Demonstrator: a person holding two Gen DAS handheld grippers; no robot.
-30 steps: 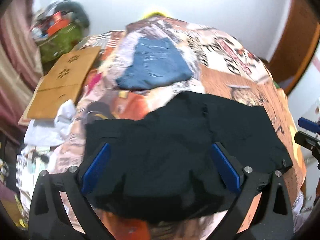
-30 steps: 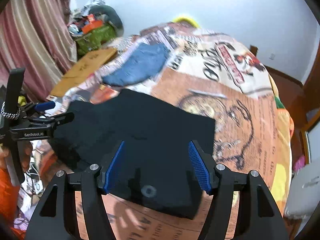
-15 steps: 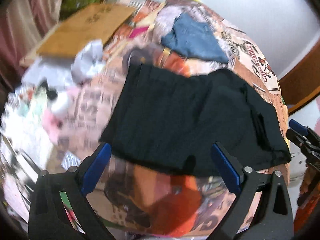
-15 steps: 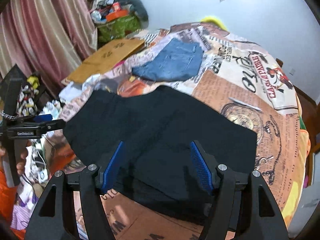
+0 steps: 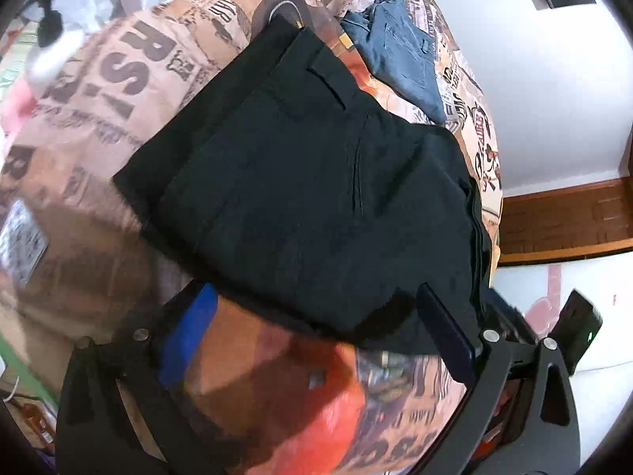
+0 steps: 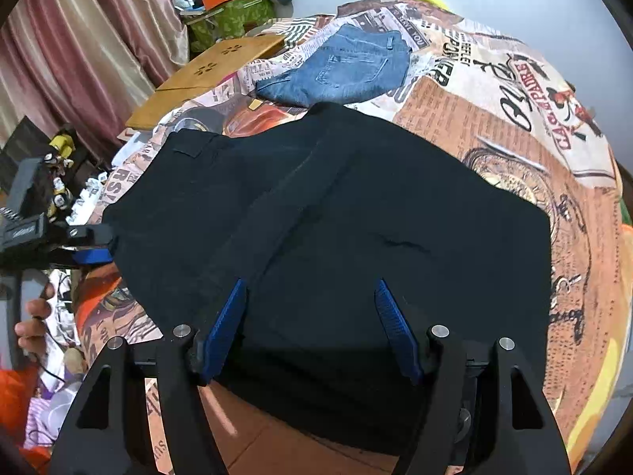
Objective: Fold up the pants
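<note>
We find the black pants (image 6: 316, 217) lying folded on the bed's printed cover (image 6: 494, 118), just in front of folded blue jeans (image 6: 344, 67). The right claw (image 6: 310, 324) hangs over the pants' near edge, released, nothing pinched between its pads. The left claw (image 5: 316, 336) stands at the other near edge, likewise released, gripping nothing.

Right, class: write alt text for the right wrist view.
Folded black pants lie on a newspaper-print bedspread, with the right gripper open just above their near edge. Folded blue jeans lie beyond, and the left gripper is at the pants' left edge.
</note>
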